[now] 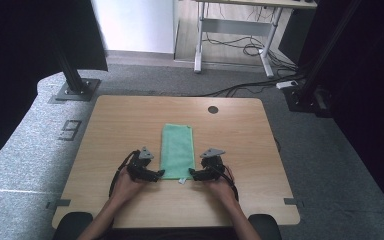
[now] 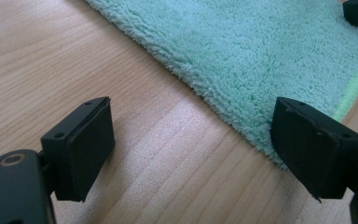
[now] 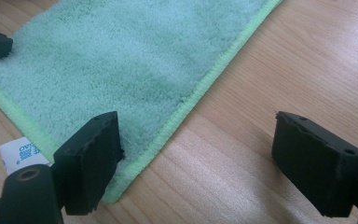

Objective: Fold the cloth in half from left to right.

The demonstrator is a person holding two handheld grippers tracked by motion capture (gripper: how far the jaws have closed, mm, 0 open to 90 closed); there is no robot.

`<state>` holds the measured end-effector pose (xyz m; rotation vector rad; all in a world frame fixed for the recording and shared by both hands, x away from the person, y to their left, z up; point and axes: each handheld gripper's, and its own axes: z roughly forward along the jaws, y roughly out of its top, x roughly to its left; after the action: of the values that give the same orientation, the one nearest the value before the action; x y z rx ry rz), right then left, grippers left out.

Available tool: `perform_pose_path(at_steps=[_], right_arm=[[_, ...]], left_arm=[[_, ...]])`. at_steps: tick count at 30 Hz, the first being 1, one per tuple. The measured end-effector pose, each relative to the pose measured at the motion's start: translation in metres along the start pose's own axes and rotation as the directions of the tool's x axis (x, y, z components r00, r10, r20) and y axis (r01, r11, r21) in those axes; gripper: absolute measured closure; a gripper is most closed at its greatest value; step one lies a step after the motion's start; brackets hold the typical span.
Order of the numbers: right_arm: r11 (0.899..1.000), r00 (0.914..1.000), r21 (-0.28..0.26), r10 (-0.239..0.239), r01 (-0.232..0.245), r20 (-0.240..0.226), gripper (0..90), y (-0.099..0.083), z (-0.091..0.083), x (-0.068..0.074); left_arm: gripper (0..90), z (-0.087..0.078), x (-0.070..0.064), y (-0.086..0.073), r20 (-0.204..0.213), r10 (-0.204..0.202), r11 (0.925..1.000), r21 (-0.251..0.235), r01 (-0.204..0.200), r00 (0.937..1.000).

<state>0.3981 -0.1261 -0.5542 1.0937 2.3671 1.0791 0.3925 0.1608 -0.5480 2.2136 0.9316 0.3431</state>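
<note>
- Towel [image 1: 177, 150] lies flat, folded into a long strip, mid-table, running away from the person; both grippers sit at its near end.
- Left gripper [image 2: 191, 149]: jaws wide open, holding nothing; the gap spans bare wood and the towel's near left corner, with one jaw over wood and the other over the towel's fluffy edge.
- Right gripper [image 3: 196, 158]: jaws wide open, nothing held; one jaw is over the towel's near right corner, the other over bare wood, and the stitched hem runs between them.
- Label [image 3: 21, 151]: white tag sticks out from the near edge, just beside the right gripper's jaw on the towel.
- High view: left gripper [image 1: 156, 175] at the towel's near left corner, right gripper [image 1: 194, 173] at the near right corner, tips pointing inward at each other, a hand behind each.
- Table [image 1: 130, 120]: light wood, a round dark hole [image 1: 213, 109] near the far edge, well apart from the towel.
</note>
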Motion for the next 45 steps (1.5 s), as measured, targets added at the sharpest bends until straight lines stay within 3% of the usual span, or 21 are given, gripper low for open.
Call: perform_pose_path(at_steps=[5, 9, 19, 28, 32, 45], right_arm=[[1.000, 0.9997, -0.006, 0.017, -0.017, -0.015, 13.9, 0.000, -0.002, -0.001], [1.000, 0.9996, -0.006, -0.015, 0.015, -0.026, 13.4, 0.003, -0.015, 0.001], [0.999, 0.9992, 0.036, -0.036, 0.037, -0.019, 7.5, -0.012, -0.043, -0.007], [0.997, 0.9998, 0.072, -0.003, 0.005, -0.020, 0.2, -0.030, -0.042, -0.016], [0.998, 0.9999, 0.058, -0.011, 0.011, -0.010, 0.0, -0.035, -0.040, -0.017], [0.999, 0.9997, 0.046, -0.026, 0.025, 0.004, 0.0, -0.037, -0.039, -0.017]], left_arm=[[14.6, -0.005, 0.003, 0.002, 0.020, -0.021, 0.9997, -0.012, 0.022, 0.9996], [14.5, -0.023, 0.004, 0.004, 0.039, -0.034, 0.9979, -0.053, 0.036, 0.9986], [13.9, -0.052, 0.005, -0.026, -0.018, -0.067, 0.9977, -0.016, 0.066, 0.9976], [6.2, -0.044, 0.007, -0.039, -0.034, -0.069, 0.9973, 0.024, 0.070, 0.9971], [0.0, -0.038, 0.004, -0.040, -0.061, -0.034, 0.9981, 0.049, 0.037, 0.9975], [0.0, -0.036, 0.003, -0.038, -0.064, -0.040, 0.9979, 0.048, 0.043, 0.9971]])
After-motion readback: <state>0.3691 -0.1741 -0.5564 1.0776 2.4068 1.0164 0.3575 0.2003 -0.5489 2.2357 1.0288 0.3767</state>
